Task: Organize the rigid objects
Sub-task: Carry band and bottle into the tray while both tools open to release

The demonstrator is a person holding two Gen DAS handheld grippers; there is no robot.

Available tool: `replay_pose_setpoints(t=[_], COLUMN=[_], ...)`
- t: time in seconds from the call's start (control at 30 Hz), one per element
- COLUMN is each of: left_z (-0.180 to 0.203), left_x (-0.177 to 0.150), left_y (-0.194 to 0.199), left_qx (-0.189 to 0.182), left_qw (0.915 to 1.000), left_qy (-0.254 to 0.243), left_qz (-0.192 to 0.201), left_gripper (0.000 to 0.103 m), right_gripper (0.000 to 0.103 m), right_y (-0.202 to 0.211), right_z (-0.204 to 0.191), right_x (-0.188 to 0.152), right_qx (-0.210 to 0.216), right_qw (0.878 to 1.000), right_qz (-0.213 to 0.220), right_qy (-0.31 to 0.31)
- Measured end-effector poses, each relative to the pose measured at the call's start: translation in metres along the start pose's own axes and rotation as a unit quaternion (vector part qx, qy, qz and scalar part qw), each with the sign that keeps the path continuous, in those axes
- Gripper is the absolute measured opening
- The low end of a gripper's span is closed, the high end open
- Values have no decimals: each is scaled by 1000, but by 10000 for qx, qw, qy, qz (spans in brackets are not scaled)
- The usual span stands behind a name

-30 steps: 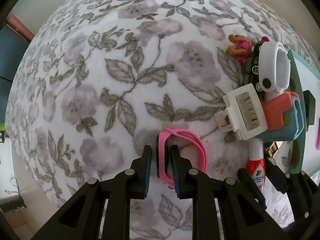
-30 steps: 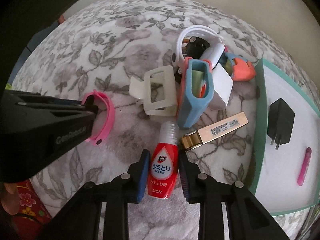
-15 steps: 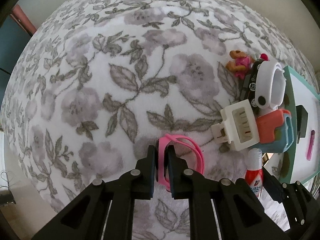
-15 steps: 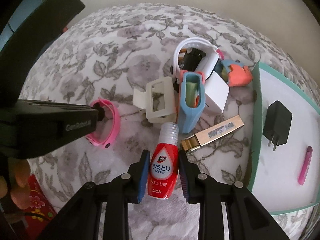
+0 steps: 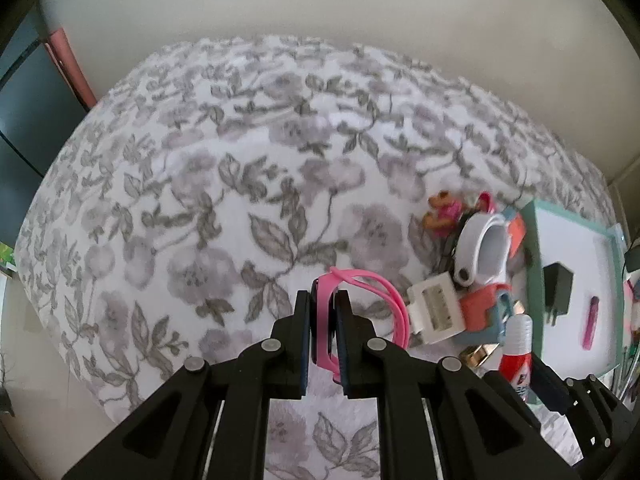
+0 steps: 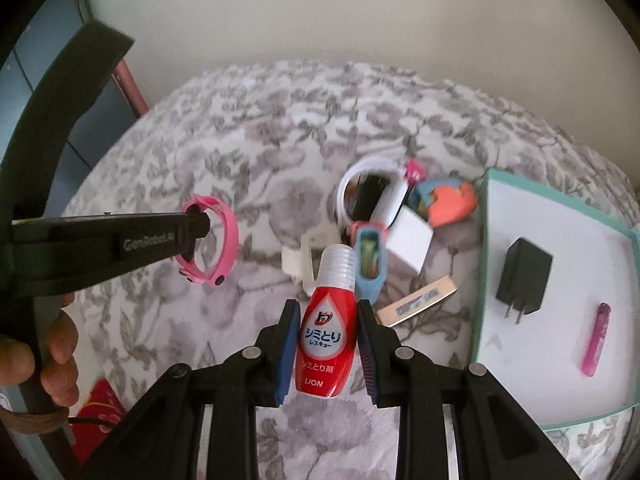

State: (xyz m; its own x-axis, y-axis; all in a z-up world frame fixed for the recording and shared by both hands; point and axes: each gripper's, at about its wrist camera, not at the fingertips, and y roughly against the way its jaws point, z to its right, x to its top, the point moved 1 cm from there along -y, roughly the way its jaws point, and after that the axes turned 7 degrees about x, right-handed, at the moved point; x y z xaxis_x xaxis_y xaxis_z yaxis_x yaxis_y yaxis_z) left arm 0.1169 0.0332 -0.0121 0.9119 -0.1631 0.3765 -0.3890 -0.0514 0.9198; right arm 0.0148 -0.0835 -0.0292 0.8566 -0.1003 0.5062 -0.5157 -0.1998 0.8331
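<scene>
My left gripper (image 5: pixel 322 300) is shut on a pink wristband (image 5: pixel 362 300) and holds it above the floral blanket; it also shows in the right wrist view (image 6: pixel 212 248). My right gripper (image 6: pixel 326 312) is shut on a red stain-remover bottle (image 6: pixel 326 336) with a clear cap, lifted off the blanket; the bottle also shows in the left wrist view (image 5: pixel 516 356). A green-rimmed white tray (image 6: pixel 482 272) at the right holds a black charger (image 6: pixel 522 280) and a pink pen (image 6: pixel 596 338).
A pile lies between the grippers and the tray: a cream hair claw (image 6: pixel 300 260), a white ring (image 6: pixel 370 188), a blue-orange toy (image 6: pixel 368 264), a white cube (image 6: pixel 408 242), a gold clip (image 6: pixel 418 300). A small doll (image 5: pixel 444 210) lies behind it. The wall is beyond.
Both grippers have risen from the blanket, the left lifting the pink wristband and the right lifting the red bottle. The views now take in more of the bed and wall.
</scene>
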Motion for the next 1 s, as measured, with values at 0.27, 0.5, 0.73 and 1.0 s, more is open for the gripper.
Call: replay_pose_setpoints(t=[0.27, 0.5, 0.73, 1.0], left_z=[20, 78, 152, 222], left_x=[3, -2, -22, -58], left_y=[42, 71, 80, 54], left_qx=[-186, -587, -963, -1025], left_qw=[9981, 9918, 9787, 9641], left_qy=[-72, -669, -1528, -2372], left_qz=[577, 921, 978, 609], left_gripper=[12, 12, 12, 12], right_gripper=[30, 30, 30, 30], right_y=[37, 60, 83, 100], right_z=[24, 78, 139, 197], right_x=[12, 12, 2, -18], right_qx=[-89, -467, -834, -1444], right_qw=[9980, 9921, 9789, 9605], right_qz=[562, 813, 1042, 1019], right_qy=[-292, -837, -1547, -2152])
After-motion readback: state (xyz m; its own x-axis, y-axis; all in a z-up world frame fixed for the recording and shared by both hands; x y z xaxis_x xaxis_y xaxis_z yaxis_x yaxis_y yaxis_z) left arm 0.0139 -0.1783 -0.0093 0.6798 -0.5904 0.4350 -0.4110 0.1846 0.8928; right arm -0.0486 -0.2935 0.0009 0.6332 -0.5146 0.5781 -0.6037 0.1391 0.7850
